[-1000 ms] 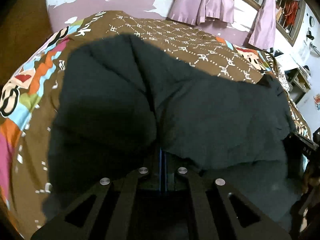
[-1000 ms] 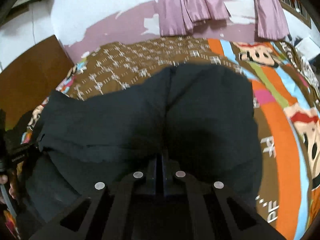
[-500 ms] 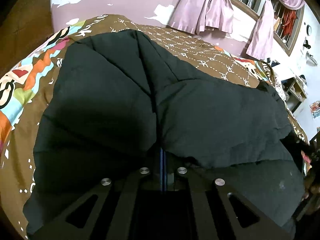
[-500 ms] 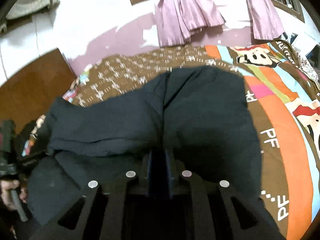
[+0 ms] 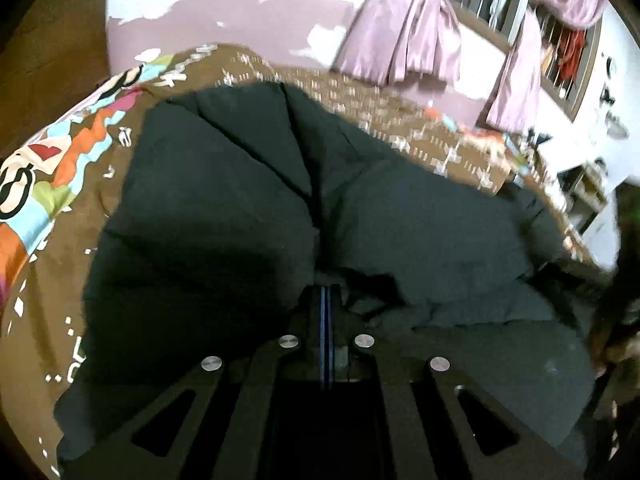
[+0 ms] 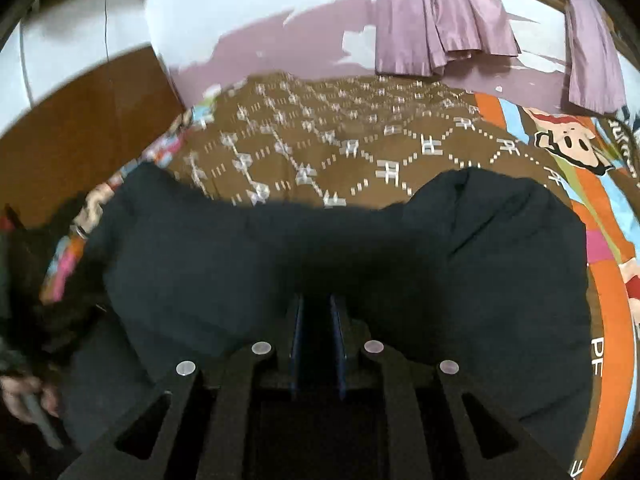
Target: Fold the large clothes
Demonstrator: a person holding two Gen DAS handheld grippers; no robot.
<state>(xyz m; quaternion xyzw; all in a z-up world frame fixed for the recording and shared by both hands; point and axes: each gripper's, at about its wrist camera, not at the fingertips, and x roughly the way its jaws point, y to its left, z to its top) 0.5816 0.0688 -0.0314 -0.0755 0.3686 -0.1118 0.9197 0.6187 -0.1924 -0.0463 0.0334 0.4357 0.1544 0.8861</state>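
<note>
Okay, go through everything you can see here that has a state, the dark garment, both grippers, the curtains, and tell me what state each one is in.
Dark garment: lying on the bedspread, doubled over, puffy and creased.
Left gripper: fingers shut, pinching a fold of the garment.
Right gripper: fingers slightly apart; whether they press cloth cannot be told.
Bedspread: spread flat under the garment.
Curtains: drawn aside and bunched.

Two wrist fisheyes, each looking close and steeply down along its fingers; shared field: dark garment (image 5: pixel 224 208) (image 6: pixel 280 264), patterned bedspread (image 5: pixel 60 168) (image 6: pixel 320 136), purple curtains (image 5: pixel 404 40) (image 6: pixel 440 16).
</note>
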